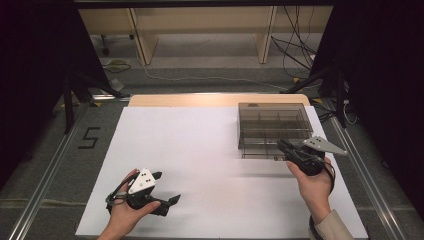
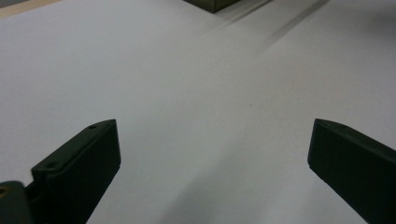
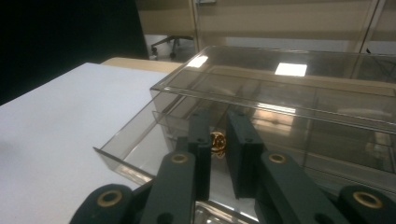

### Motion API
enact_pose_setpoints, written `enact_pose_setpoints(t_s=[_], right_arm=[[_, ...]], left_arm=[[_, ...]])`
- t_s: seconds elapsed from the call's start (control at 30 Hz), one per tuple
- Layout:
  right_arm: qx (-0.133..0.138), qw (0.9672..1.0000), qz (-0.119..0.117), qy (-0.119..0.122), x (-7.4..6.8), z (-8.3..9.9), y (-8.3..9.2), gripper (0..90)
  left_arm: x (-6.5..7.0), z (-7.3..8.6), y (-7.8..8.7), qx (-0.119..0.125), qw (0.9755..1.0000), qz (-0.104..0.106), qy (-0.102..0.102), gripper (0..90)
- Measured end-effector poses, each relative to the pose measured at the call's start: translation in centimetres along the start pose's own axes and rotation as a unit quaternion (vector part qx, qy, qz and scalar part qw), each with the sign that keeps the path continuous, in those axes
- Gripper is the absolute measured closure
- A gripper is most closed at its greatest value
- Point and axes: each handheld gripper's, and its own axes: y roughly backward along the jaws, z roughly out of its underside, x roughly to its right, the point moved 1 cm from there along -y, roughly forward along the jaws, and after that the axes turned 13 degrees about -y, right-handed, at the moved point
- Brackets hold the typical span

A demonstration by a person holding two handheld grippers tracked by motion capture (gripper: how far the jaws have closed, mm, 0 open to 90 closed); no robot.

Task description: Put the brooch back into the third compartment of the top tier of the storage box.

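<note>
A smoky transparent drawer box (image 1: pixel 272 120) stands at the far right of the white table top (image 1: pixel 200 150). Its lowest drawer (image 3: pixel 133 140) is pulled out toward me. My right gripper (image 1: pixel 281 146) is at the front of that drawer, and in the right gripper view its jaws (image 3: pixel 218 119) stand nearly together, shut on the drawer's small gold knob (image 3: pixel 217 141). The box (image 3: pixel 280 84) rises just behind the jaws. My left gripper (image 1: pixel 166 187) rests low at the near left of the table, and in its own view it (image 2: pixel 212 135) is wide open with nothing between the jaws.
The white sheet covers most of the table, with a strip of bare wood (image 1: pixel 200 100) at the far edge. A corner of the box (image 2: pixel 215 4) shows far off in the left gripper view. Dark stands (image 1: pixel 70 95) and cables (image 1: pixel 295 50) lie on the floor beyond.
</note>
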Motion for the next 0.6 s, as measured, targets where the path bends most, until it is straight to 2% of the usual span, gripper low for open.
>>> enact_pose_setpoints(t_s=[0.37,0.6], right_arm=[[0.002,0.9996,0.026,-0.007,1.5,-0.1,0.5,80.9],[0.002,0.9993,0.036,-0.009,2.1,-0.1,0.6,80.9]], left_arm=[[0.1,0.0,0.0,-0.001,1.0000,0.001,0.000,2.4],[0.0,0.0,0.0,0.000,1.0000,0.002,0.000,2.5]])
